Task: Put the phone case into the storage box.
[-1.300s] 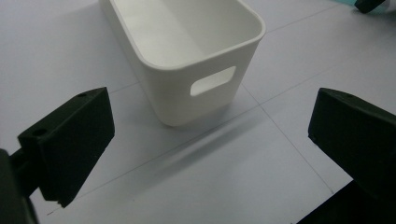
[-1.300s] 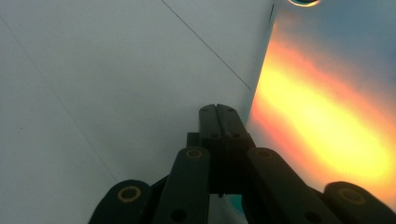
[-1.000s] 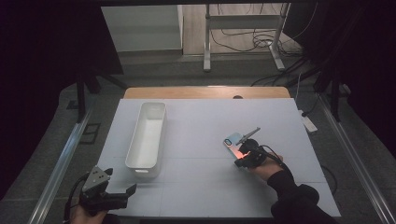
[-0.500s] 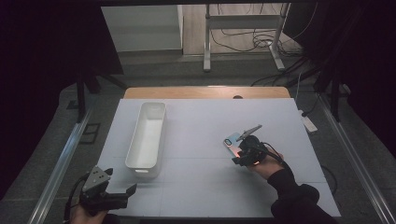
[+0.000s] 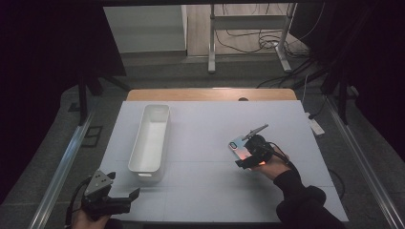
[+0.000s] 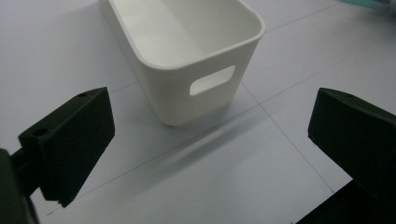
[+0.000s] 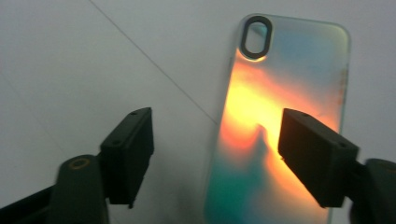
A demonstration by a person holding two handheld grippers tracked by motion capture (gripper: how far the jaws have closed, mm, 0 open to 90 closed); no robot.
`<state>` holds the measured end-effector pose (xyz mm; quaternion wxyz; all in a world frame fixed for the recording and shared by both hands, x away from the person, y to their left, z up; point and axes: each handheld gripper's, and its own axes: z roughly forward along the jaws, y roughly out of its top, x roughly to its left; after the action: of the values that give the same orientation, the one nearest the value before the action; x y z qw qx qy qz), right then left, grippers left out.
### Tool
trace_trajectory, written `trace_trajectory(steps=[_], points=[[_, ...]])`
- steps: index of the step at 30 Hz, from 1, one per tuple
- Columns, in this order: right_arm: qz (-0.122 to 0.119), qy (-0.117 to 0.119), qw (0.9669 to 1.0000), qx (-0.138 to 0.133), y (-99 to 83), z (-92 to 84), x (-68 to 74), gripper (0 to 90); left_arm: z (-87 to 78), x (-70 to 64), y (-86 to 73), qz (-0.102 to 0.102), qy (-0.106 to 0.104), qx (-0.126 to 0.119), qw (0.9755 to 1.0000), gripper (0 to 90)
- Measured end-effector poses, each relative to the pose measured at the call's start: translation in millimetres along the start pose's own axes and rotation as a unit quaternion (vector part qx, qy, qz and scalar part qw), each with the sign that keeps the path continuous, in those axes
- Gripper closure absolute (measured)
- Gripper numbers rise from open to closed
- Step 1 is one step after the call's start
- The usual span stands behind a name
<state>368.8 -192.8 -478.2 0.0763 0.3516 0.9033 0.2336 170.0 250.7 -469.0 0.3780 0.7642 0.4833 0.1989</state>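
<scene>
The phone case [image 7: 280, 126] lies flat on the surface [image 5: 200, 138] — judged light, thin, slippery; its long edges are best gripped. Right gripper [image 7: 217, 158] fingers have just been opening, nothing clamped; left gripper [image 6: 210, 154] fingers apart.

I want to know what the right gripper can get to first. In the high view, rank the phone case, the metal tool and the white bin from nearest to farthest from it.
From the right gripper:
1. Phone case, flat on the table right at its jaws.
2. Metal tool, just beyond the case.
3. White bin, far across on the left half.

Glossy iridescent plastic phone case [image 7: 275, 121]; smooth matt white plastic bin [image 6: 187, 51]; matt table [image 5: 205, 191].
</scene>
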Motion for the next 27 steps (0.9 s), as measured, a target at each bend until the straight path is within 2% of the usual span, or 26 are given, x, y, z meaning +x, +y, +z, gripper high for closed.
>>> trace_trajectory(steps=[2, 3, 5, 7, 12, 17, 20, 27], points=[[0.002, -0.004, 1.0, 0.0, 0.0, 0.1, -1.1, 21.0, 0.0, 0.1, 0.0, 0.0, 0.0, 0.0, 1.0, 1.0], [0.007, -0.01, 0.9999, -0.001, -0.3, 0.8, -4.3, 15.6, 0.0, 0.1, 0.0, 0.0, 0.0, 0.0, 1.0, 1.0], [0.008, -0.012, 0.9999, 0.0, -0.5, 1.0, -5.5, 13.7, 0.0, 0.1, 0.0, 0.0, 0.0, 0.0, 1.0, 1.0], [0.015, -0.021, 0.9997, -0.001, -1.3, 2.0, -8.5, 7.0, 0.0, 0.1, -0.1, 0.0, 0.0, 0.0, 1.0, 1.0], [0.026, -0.029, 0.9992, -0.003, -2.3, 2.0, -14.6, 0.4, 0.0, 0.0, 0.0, 0.0, 0.0, 0.0, 1.0, 1.0], [0.025, -0.032, 0.9991, -0.013, -2.4, -0.2, -18.6, 0.0, 0.0, 0.2, 0.0, -0.001, -0.001, 0.0, 1.0, 1.0], [0.032, -0.029, 0.999, -0.013, -2.9, 0.3, -21.1, 0.0, 0.1, 0.1, 0.0, 0.0, 0.0, 0.0, 1.0, 1.0], [0.032, -0.034, 0.9989, 0.005, -4.0, 6.5, -22.1, 0.0, 0.1, 0.2, 0.0, 0.0, 0.0, 0.0, 1.0, 1.0]])
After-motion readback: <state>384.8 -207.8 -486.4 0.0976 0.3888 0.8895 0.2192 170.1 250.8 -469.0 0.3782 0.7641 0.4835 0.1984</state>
